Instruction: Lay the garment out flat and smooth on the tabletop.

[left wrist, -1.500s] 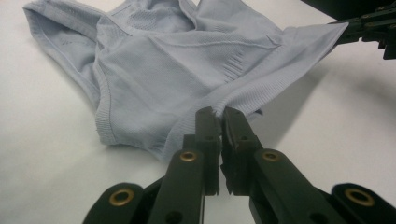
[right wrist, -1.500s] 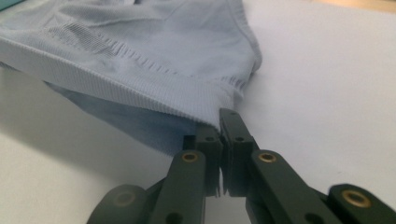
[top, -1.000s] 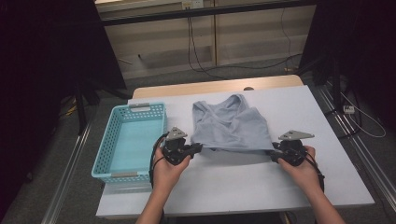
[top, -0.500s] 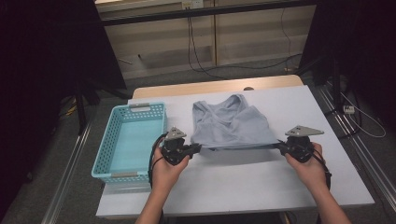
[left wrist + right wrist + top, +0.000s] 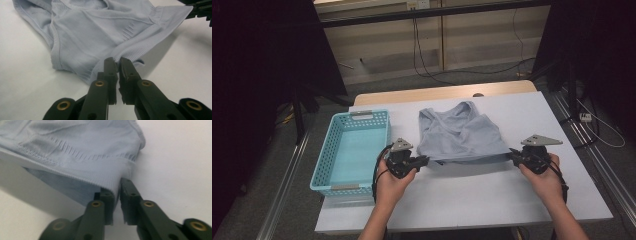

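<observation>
Pale-blue knit tank top (image 5: 460, 132) hem clamped at both corners by left claw (image 5: 426, 161) and right claw (image 5: 512, 154); keep hem taut, lift evenly off white worktop (image 5: 492, 192).

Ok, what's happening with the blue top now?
Both grippers, left and right, pinch hem corners. Top stretched between them. Basket beside, nothing blocking.

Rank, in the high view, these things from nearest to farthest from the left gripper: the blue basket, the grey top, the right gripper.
From the left gripper:
1. grey top, its hem corner between the jaws.
2. blue basket, just to its left.
3. right gripper, across the table, at the hem's other corner.
</observation>
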